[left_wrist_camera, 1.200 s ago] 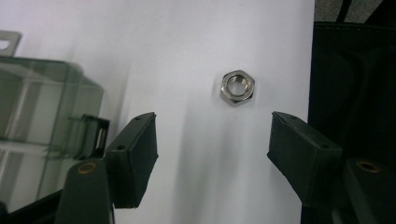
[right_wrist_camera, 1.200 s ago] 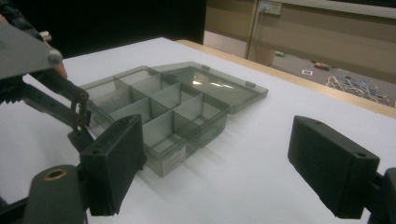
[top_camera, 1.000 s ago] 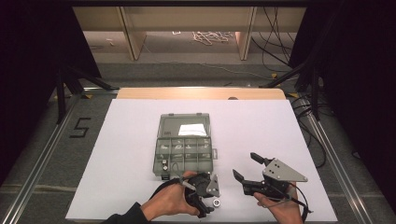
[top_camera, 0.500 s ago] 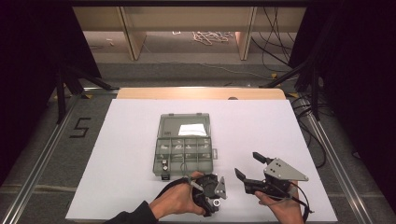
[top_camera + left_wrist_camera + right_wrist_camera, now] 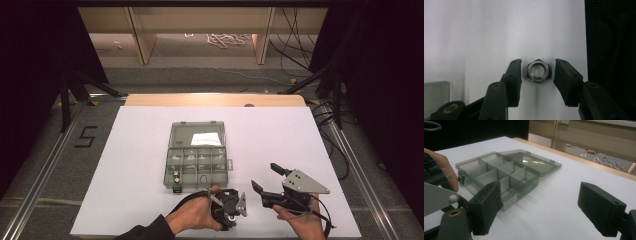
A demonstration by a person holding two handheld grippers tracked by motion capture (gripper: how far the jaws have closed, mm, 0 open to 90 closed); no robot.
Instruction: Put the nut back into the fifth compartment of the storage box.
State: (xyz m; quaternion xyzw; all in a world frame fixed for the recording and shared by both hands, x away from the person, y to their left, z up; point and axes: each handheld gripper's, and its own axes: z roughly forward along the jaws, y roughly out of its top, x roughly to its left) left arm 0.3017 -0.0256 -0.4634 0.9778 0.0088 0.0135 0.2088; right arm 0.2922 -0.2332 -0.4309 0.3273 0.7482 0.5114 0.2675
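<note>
The left gripper (image 5: 231, 206) points down at the table's near edge, its jaws straddling a hex nut (image 5: 538, 71) that lies flat on the white table (image 5: 140, 150); they have just been closing but stand apart from its sides, apparently centred for a pickup. The right gripper (image 5: 270, 181) waits beside it, jaws wide and empty, facing the open box (image 5: 197, 155), presumably the nut's destination.
</note>
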